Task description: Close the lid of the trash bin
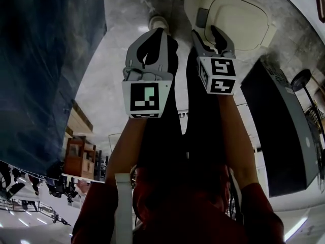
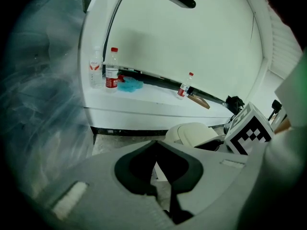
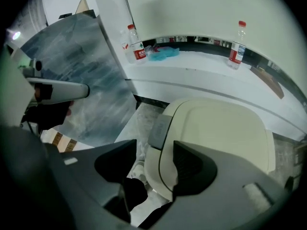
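Grey-fingered left gripper hangs beside the bin, its jaws tip to tip on nothing. To its right, the right gripper stands spread wide, gripping nothing, above the cream plastic trash bin on the floor. Its smooth lid looks light, stiff and slippery, so it is probably best pressed near the grey front tab.

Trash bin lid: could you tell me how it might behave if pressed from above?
The lid looks like moulded cream plastic, so probably stiff and light. Its smooth top may be slippery. It seems to lie flat already, so a push would likely move it little.
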